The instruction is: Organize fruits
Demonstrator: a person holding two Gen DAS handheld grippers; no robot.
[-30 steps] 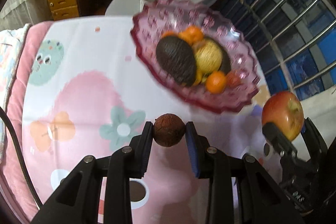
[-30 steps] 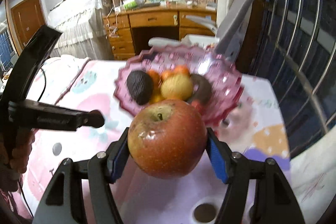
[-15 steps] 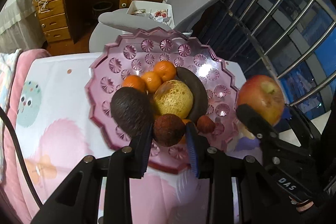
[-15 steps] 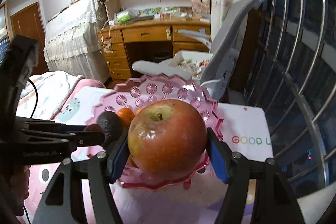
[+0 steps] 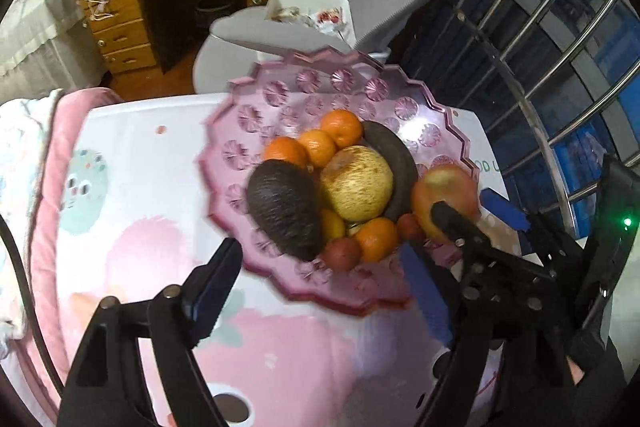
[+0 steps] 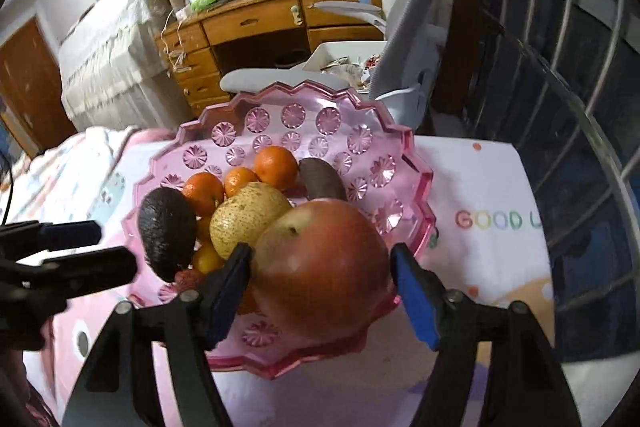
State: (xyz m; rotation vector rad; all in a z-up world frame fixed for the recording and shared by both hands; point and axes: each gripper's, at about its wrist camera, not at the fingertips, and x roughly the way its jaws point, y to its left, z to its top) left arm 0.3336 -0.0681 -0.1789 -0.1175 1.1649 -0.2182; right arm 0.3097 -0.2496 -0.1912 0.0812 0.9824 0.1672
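The left gripper [image 5: 320,291] has just opened, empty, leaving its small brown fruit [image 5: 342,253] at the bowl's [image 5: 280,99] near edge. The right gripper [image 6: 320,297] is loosening around the apple [image 6: 320,263] over the bowl's right side.

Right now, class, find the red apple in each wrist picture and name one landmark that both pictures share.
Left wrist view: the red apple sits right of centre, at the right edge of the pink bowl, partly behind a finger of the right gripper.
Right wrist view: the apple fills the lower centre, between that gripper's fingers.
Shared landmark: the dark avocado in the bowl.
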